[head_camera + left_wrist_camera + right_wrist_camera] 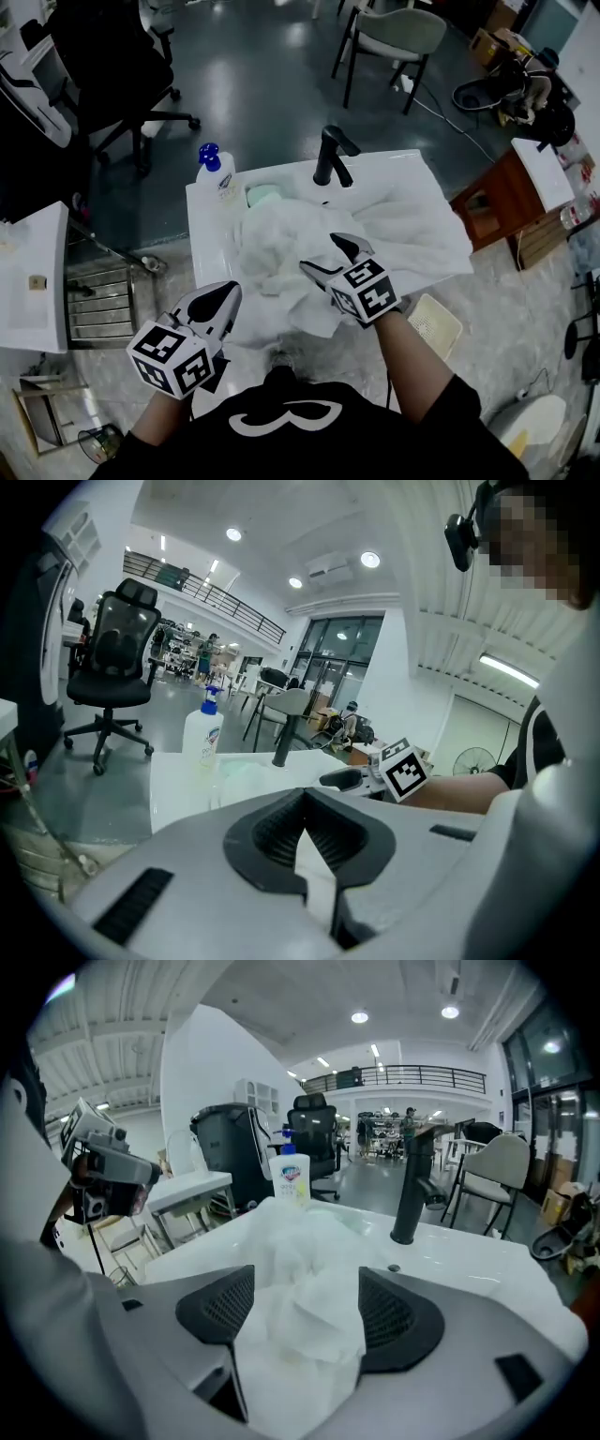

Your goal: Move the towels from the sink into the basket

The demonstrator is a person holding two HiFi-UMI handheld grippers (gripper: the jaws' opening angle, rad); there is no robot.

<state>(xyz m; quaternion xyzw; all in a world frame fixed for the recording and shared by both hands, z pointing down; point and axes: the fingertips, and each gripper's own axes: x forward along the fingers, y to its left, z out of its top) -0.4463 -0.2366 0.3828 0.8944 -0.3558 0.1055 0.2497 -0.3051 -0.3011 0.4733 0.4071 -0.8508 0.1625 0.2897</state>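
Above the towels (272,234), the right tool (319,251) stands wide apart, the left tool (228,291) pressed together.

— Left gripper (228,292)?
— Jaws together, held low and near the body, pointing forward.
— Right gripper (319,251)?
— Jaws wide apart, tipped downward, right forearm (412,361) stretched out ahead.

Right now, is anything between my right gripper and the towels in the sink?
Nothing visible does. The right gripper hangs open right over the towels, which show between its jaws in the right gripper view. The faucet and soap bottle stand beyond, at the far rim of the sink.
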